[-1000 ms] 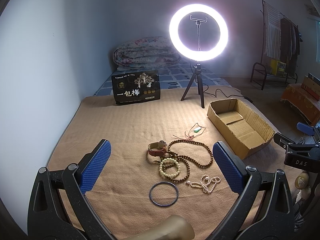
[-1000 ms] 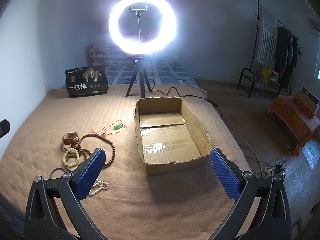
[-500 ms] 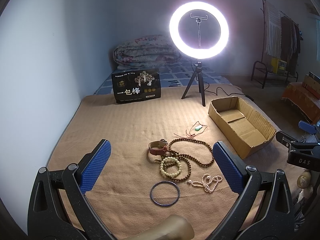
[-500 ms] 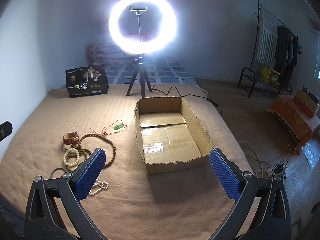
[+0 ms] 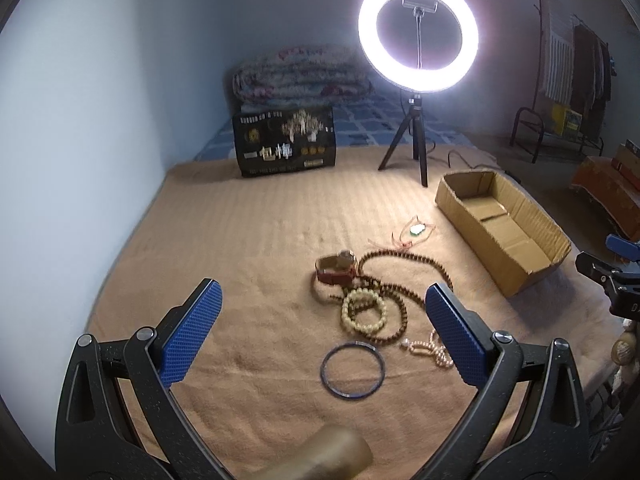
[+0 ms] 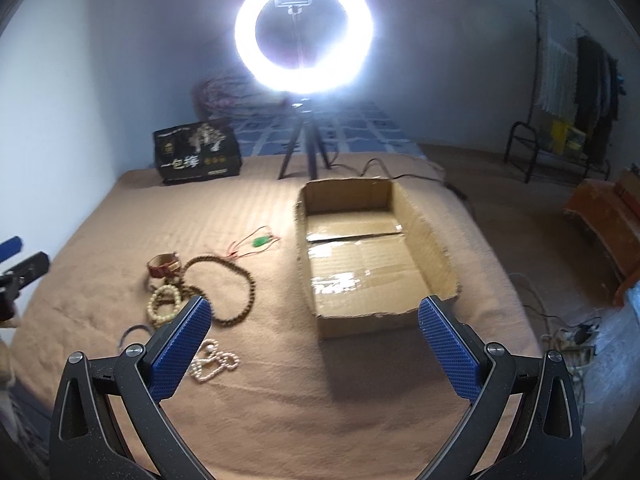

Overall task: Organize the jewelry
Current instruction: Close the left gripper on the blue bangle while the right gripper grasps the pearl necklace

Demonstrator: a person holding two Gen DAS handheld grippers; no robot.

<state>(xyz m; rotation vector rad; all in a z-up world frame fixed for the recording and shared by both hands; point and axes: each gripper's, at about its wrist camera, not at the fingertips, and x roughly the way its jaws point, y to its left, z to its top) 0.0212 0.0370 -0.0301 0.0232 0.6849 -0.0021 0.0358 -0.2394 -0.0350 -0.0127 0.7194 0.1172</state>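
Observation:
Jewelry lies on a tan blanket (image 5: 248, 240): a blue bangle (image 5: 352, 371), a pearl strand (image 5: 428, 350), a cream bead bracelet (image 5: 365, 311), a long brown bead necklace (image 5: 404, 280), a brown leather watch (image 5: 335, 270) and a green pendant on red cord (image 5: 417, 231). An open cardboard box (image 5: 504, 224) stands to their right. My left gripper (image 5: 324, 332) is open and empty, above the bangle. My right gripper (image 6: 314, 344) is open and empty, in front of the box (image 6: 360, 248), with the pearl strand (image 6: 212, 364) beside its left finger.
A lit ring light on a tripod (image 5: 418, 32) stands at the back, with a black printed box (image 5: 286, 146) and a folded quilt (image 5: 300, 74) to its left. A wall runs along the left. A clothes rack (image 6: 560, 80) and floor cables (image 6: 572, 332) are at the right.
Both grippers have shifted slightly toward the jewelry, and the views are a little blurred. The jaws stay open. Nothing on the blanket has moved.

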